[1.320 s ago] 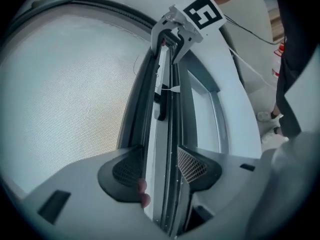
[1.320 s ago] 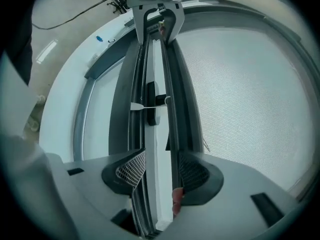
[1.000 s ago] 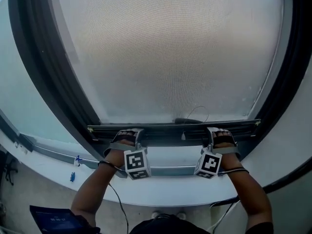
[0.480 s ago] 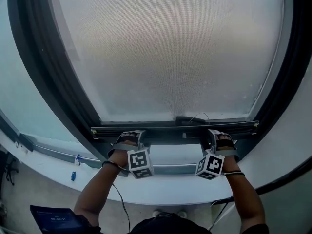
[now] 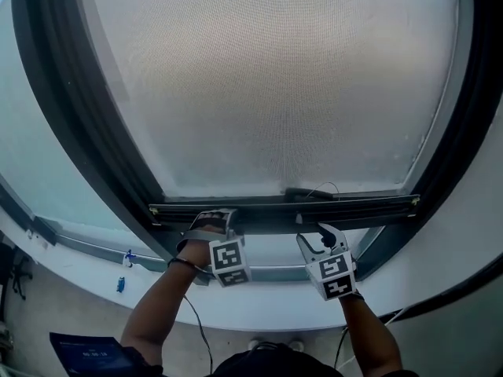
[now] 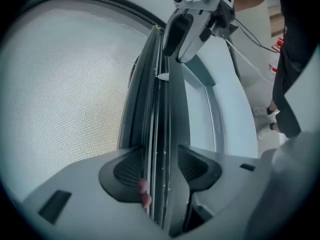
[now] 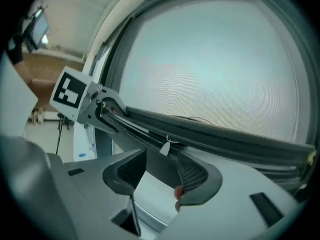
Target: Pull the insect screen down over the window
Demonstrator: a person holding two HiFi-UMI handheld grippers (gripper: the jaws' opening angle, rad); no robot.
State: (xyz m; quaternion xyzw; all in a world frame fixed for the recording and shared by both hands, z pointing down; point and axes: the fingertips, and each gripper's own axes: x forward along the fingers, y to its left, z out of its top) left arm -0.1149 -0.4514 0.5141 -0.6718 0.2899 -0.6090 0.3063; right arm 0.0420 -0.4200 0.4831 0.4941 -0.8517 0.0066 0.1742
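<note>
The window [image 5: 75,132] fills most of the head view, and the insect screen [image 5: 275,77] covers nearly all of it. Its mesh stretches from the far top down to the dark pull bar [image 5: 377,205], which runs left to right close to the pale sill [image 5: 267,309]. Only a narrow strip below the bar is uncovered, so the pull looks almost done.

The left gripper [image 5: 211,218] is clamped across the bar left of its middle, one pad on each face. That grip likely keeps the bar from springing back up and keeps it level.

The right gripper [image 5: 316,236] sits just under the bar, right of the middle, and grips nothing. Its jaws stand wide apart and turned on their side, with only bare sill visible between the pads. The bar's lower edge lies just beyond the tips, which suggests the gripper is between grips, lined up to take the bar at a new angle.

A small white tag [image 7: 165,148] hangs from the bar just beyond those open jaws. A thin cord [image 5: 318,188] curls at the bar's middle, on the far side.
</note>
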